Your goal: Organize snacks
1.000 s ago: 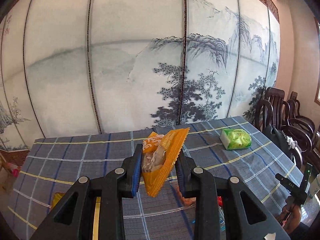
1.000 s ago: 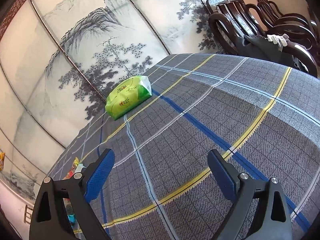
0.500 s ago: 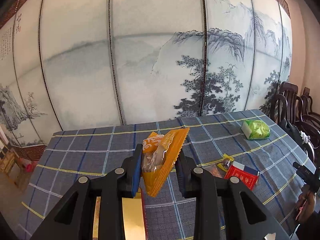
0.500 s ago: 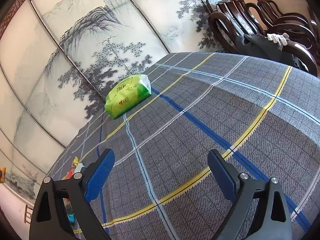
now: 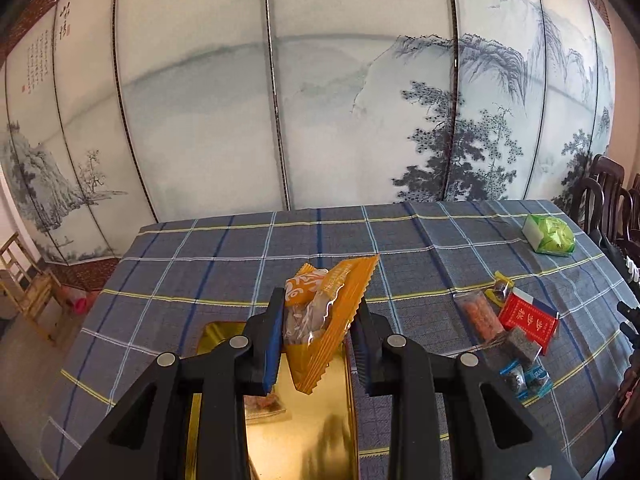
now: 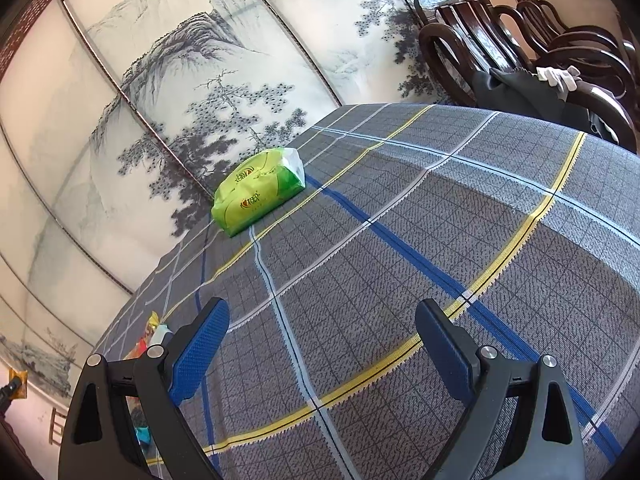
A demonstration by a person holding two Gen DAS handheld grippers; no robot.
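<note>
Clamping orange snack packet (image 5: 326, 328), left tool (image 5: 318, 336) above gold tin (image 5: 296, 440); right tool (image 6: 320, 344) wide apart, empty.

painted folding screen (image 5: 320, 100), dark wooden chairs (image 6: 520, 40), green tissue pack (image 6: 258, 192)

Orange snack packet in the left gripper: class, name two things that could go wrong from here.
1. The left gripper pinches the orange snack packet with most of it sticking out, so it might slip or tilt before release.
2. It hangs over the gold tray's far edge, so dropped now it could land on the rim or the tablecloth.
</note>
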